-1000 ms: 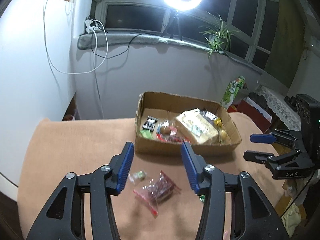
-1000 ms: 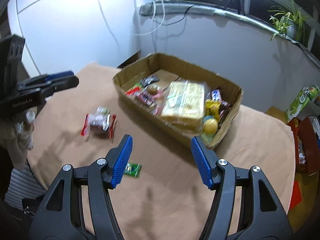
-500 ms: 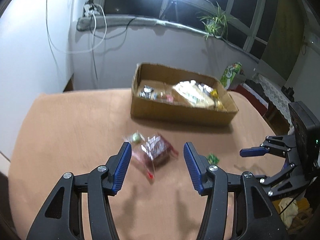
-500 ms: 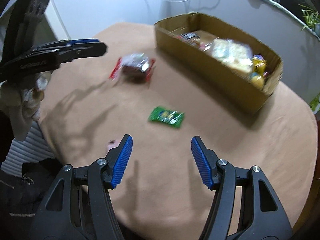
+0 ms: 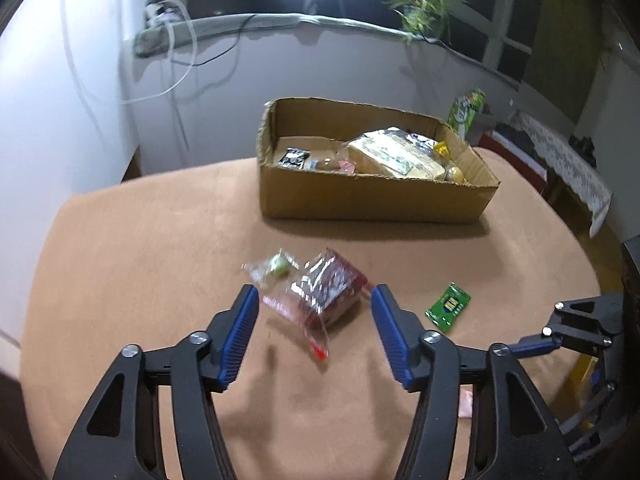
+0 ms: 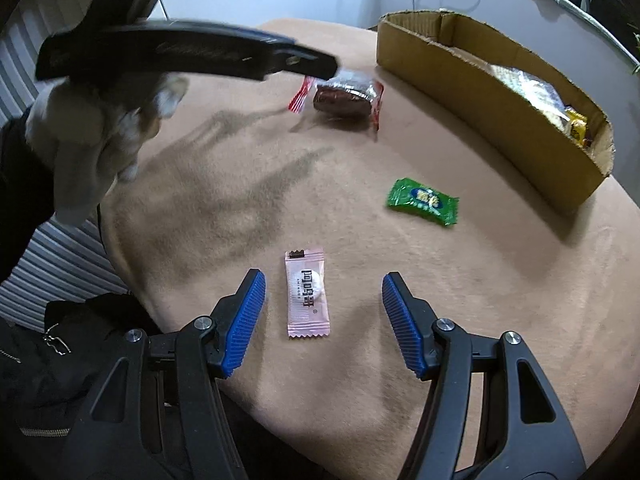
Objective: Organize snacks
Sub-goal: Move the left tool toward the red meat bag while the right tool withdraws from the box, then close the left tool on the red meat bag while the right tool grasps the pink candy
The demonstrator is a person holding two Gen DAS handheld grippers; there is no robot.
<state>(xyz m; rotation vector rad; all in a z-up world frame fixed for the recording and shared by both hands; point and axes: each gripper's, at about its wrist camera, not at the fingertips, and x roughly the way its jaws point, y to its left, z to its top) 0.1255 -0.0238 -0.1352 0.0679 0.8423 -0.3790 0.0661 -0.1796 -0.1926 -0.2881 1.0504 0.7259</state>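
Observation:
A cardboard box (image 5: 372, 196) holding several snacks stands at the back of the tan table; it also shows in the right wrist view (image 6: 492, 92). My left gripper (image 5: 314, 326) is open, its fingers on either side of a dark red wrapped snack (image 5: 328, 292), which also shows in the right wrist view (image 6: 344, 96). A small clear packet with a green sweet (image 5: 274, 270) lies just left of it. My right gripper (image 6: 322, 312) is open over a pink sachet (image 6: 306, 294). A green packet (image 6: 422, 200) lies between the sachet and the box, and shows in the left wrist view too (image 5: 448, 306).
The table (image 6: 220, 208) ends close behind the pink sachet, with dark clothing below. A green carton (image 5: 466, 110) and a red box stand beyond the table on the right. The wall and a windowsill with cables are behind the box.
Both grippers have pulled back and lowered toward the table. The left now straddles the dark red snack. The right has swung down from the box over the pink sachet.

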